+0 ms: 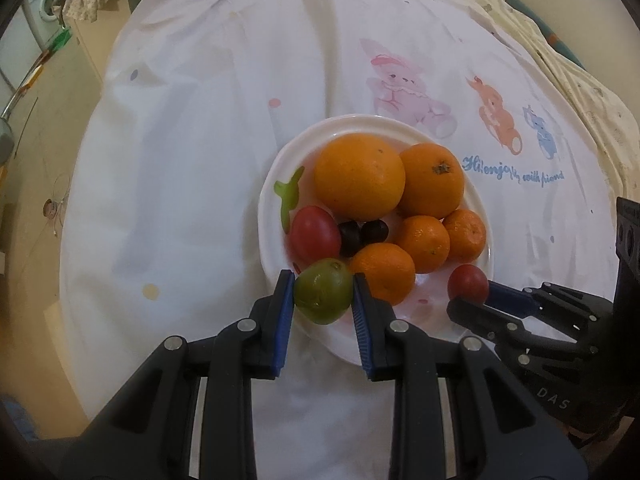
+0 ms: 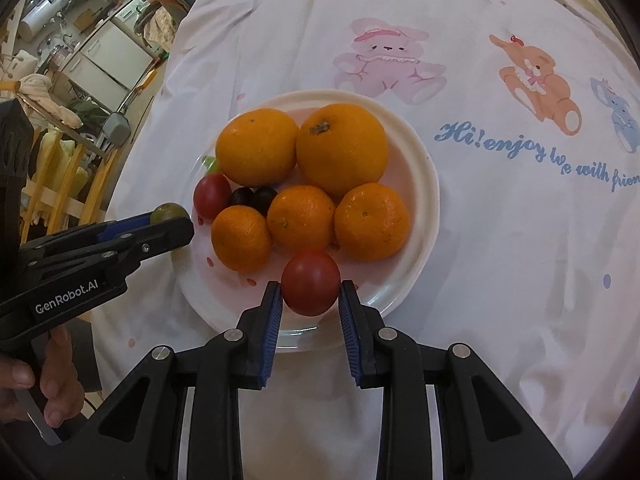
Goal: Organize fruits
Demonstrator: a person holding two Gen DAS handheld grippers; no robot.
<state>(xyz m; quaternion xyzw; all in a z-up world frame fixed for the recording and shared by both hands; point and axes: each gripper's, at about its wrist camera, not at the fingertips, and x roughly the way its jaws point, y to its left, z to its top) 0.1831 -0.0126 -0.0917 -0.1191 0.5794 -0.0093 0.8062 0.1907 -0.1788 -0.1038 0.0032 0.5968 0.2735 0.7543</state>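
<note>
A white plate [image 1: 276,168] [image 2: 424,184] on the cloth-covered table holds two big oranges [image 1: 359,176] [image 2: 342,148], three mandarins [image 1: 426,242] [image 2: 300,216], a red plum [image 1: 314,234] [image 2: 211,196] and two dark grapes [image 1: 362,233] [image 2: 252,197]. My left gripper [image 1: 324,290] is shut on a green plum [image 1: 323,290] [image 2: 168,213] at the plate's near left edge. My right gripper [image 2: 310,286] is shut on another red plum [image 2: 311,282] [image 1: 468,282] over the plate's near rim. Each gripper shows from the side in the other's view.
The white cloth [image 2: 480,240] carries printed bears and blue lettering. A green plastic piece [image 1: 289,196] lies at the plate's left rim. A hand [image 2: 48,384] holds the left gripper's handle. Beyond the table's left edge stand a washing machine [image 1: 40,12] and kitchen clutter [image 2: 80,60].
</note>
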